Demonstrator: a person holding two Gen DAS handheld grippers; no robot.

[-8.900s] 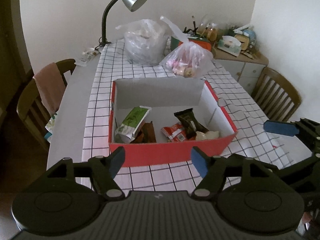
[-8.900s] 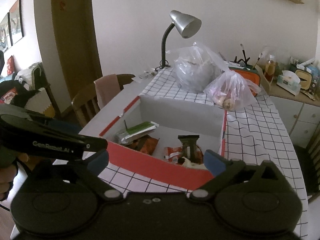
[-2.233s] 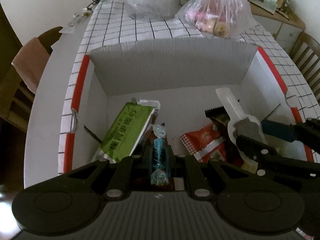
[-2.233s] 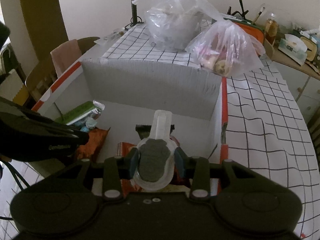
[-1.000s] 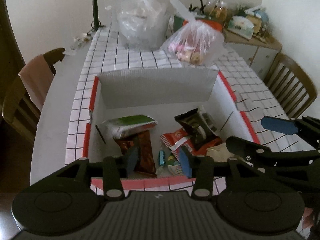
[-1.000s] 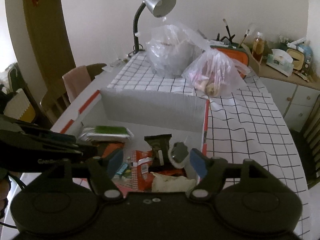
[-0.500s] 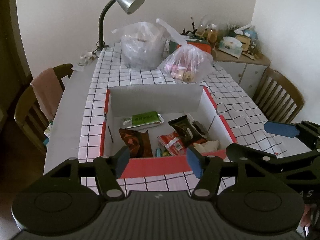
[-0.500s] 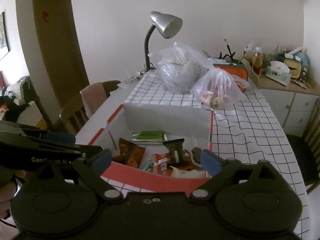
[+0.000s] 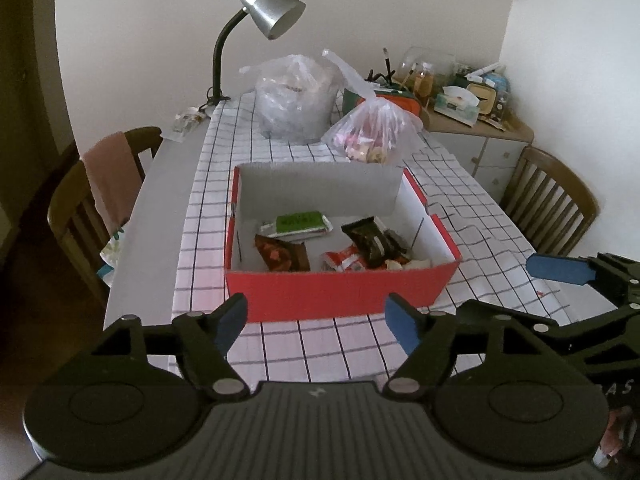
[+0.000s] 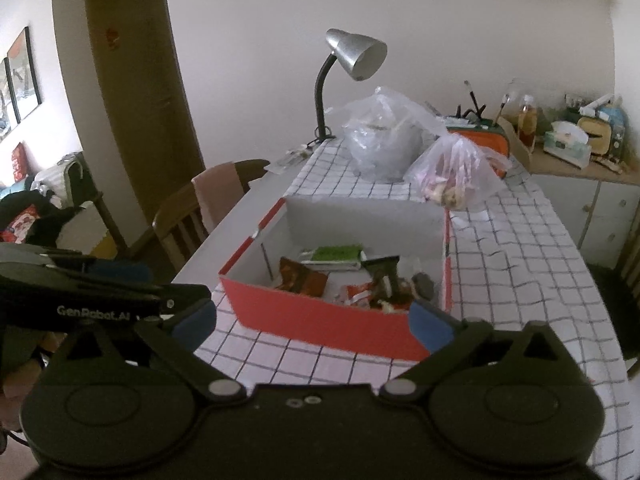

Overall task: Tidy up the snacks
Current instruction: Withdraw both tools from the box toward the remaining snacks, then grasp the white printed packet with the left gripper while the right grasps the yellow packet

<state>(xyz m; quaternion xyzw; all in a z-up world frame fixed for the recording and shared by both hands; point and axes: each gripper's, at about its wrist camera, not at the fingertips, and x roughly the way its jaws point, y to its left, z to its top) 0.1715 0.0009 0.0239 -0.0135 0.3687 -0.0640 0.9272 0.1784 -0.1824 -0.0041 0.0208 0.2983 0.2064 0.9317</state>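
Clearly released, both tools: left gripper [image 9: 316,322] with blue pads spread and nothing between them, jaws just widened; right gripper [image 10: 313,319] likewise spread wide, empty, jaws just opened further. Both held above the near table edge, short of the red box [image 9: 340,294].

Snacks inside the box: green packet [image 9: 298,224] toward the back wall, brown wrapper [image 9: 282,256] at front left, dark packet [image 9: 370,242] leaning over a red-and-white packet [image 9: 344,260] at right. Some pale item at the front right corner, too small to tell.

Seen from the left wrist only: a slatted wooden chair [image 9: 550,204] on the right side of the table, plus the right tool's blue finger [image 9: 558,268] poking in from the right. Seen from the right wrist only: a brown door [image 10: 136,92], framed pictures [image 10: 22,76] on the left wall, a heap of clothes [image 10: 36,208], and the left tool's body crossing the lower left.

Common to both: checked tablecloth [image 9: 288,346] over a grey table [image 9: 160,200], silver desk lamp [image 9: 272,10], two clear plastic bags [image 9: 296,100] behind the box, a chair draped with pink cloth [image 9: 110,172], a cluttered cabinet [image 9: 480,120] against the white wall.
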